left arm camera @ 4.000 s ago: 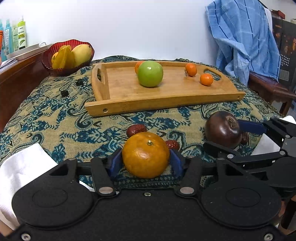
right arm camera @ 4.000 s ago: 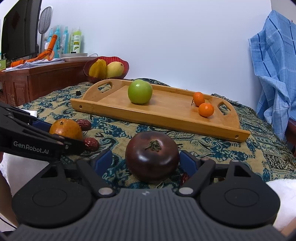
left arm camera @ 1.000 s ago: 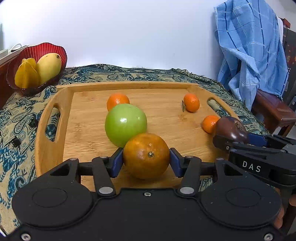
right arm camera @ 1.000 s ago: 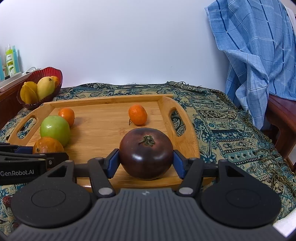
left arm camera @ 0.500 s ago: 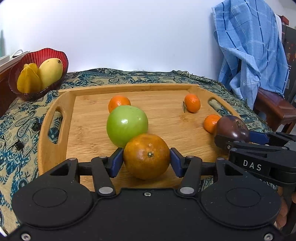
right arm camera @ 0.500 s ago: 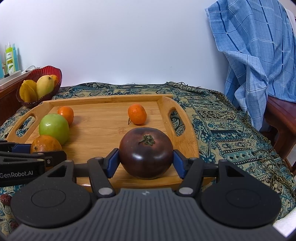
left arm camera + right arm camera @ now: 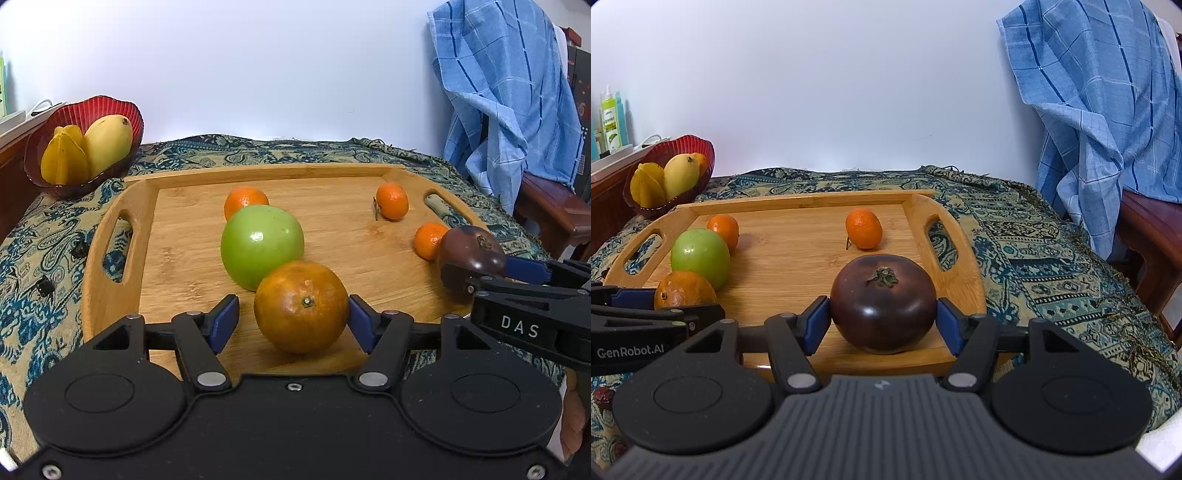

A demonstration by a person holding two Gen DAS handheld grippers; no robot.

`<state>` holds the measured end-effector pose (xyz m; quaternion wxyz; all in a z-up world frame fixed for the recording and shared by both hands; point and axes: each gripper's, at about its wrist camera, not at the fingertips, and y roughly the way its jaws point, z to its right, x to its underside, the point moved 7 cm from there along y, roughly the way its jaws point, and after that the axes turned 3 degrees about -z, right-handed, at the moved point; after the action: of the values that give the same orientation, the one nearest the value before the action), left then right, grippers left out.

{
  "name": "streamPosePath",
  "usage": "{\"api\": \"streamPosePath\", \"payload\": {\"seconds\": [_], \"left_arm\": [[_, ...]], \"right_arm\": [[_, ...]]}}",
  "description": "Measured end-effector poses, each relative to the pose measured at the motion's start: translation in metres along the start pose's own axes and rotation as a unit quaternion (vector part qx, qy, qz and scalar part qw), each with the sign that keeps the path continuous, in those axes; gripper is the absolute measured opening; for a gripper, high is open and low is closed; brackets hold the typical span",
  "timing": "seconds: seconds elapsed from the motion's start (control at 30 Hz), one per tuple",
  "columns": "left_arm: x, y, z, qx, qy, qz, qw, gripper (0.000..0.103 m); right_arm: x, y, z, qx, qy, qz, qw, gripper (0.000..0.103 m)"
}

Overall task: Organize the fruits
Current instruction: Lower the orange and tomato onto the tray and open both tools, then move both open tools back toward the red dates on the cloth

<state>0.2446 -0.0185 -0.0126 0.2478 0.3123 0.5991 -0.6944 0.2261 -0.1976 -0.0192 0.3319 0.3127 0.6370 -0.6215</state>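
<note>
- Our left gripper [image 7: 293, 323] has just been spreading its jaws: a clear gap at 9 o'clock of the big dull-orange round orange [image 7: 301, 306], released onto the bamboo wooden tray [image 7: 110, 302].
- Our right gripper [image 7: 882, 325], jaws just widening too, brackets the dark purple round tomato [image 7: 882, 302] resting on the tray.
- At 11 o'clock of the orange, touching it, sits the shiny green apple [image 7: 262, 245].

A: We see the left gripper [image 7: 293, 319] low centre of its frame, jaws just been opening, gap at its left pad, orange between them.

B: We see the right gripper [image 7: 882, 319] low centre too, jaws opening, dark fruit between.
</note>
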Motion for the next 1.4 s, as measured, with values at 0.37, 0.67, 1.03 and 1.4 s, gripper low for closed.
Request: {"api": "streamPosePath", "payload": {"seconds": [0.37, 0.67, 1.03, 1.4], "left_arm": [[0.003, -0.004, -0.001, -0.003, 0.002, 0.004, 1.0000, 0.075], [0.008, -0.011, -0.004, 0.000, -0.005, 0.003, 1.0000, 0.083], [0.025, -0.033, -0.010, -0.015, -0.007, 0.015, 0.9998, 0.093], [0.047, -0.064, -0.003, -0.011, 0.005, 0.043, 0.9990, 0.098]], "right_arm": [[0.001, -0.007, 0.000, -0.001, 0.005, 0.008, 1.000, 0.073], [0.008, -0.015, -0.004, -0.007, 0.011, 0.012, 1.000, 0.076], [0.021, -0.037, 0.000, -0.013, 0.039, 0.027, 0.999, 0.084], [0.045, -0.067, 0.000, -0.007, 0.040, 0.060, 0.997, 0.090]]}}
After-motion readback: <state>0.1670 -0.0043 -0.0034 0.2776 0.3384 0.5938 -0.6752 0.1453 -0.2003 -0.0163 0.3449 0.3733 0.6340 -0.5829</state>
